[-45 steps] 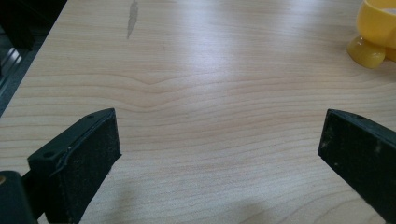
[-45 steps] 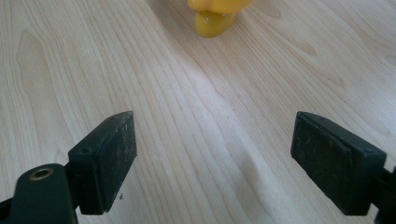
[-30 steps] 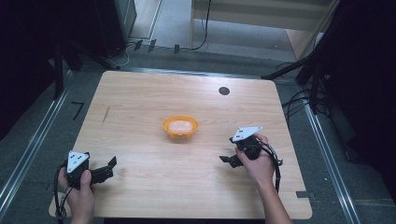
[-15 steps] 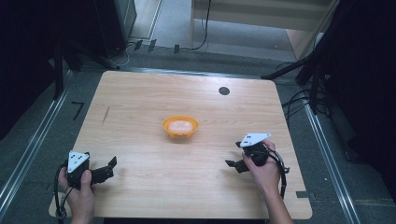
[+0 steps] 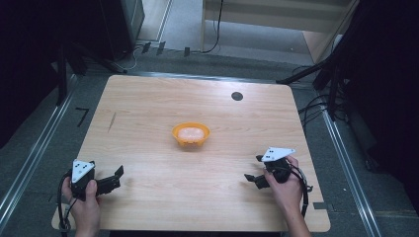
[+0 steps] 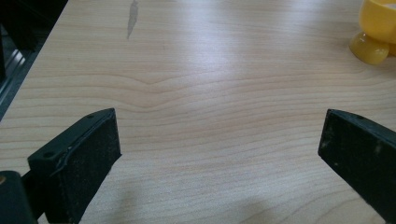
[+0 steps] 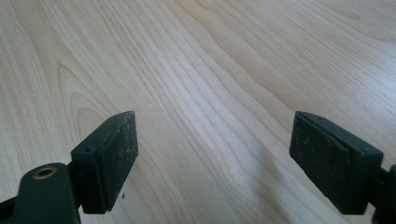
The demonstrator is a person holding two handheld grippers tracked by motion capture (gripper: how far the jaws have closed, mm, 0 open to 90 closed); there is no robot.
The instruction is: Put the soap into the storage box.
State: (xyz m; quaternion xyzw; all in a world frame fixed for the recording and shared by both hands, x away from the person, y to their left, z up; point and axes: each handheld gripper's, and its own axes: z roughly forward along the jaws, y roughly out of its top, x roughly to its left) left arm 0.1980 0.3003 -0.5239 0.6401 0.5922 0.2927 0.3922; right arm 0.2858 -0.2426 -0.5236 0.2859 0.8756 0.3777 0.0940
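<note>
Bowl: one orange bowl (image 5: pixel 190 134) stood near the middle of the worktop (image 5: pixel 148 106), with something pale inside that was too blurred to name; its yellow-orange side (image 6: pixel 377 29) showed at the top right corner of the left tool view.
Left tool: the left tool (image 5: pixel 112 178) lay low at the near left corner, jaws spread wide, nothing between them but bare wood; well apart from the bowl.
Right tool: the right tool (image 5: pixel 254 170) sat at the near right, jaws equally wide and empty, also well apart from the bowl.
Step in hand: judged a rest or start pose, with no reach begun.
Doing it well: approach the bowl level, take its rim squarely, close gently so it does not tip.
Count: one bowl, two tools, one dark round mark (image 5: pixel 237 96) at the far side.
</note>
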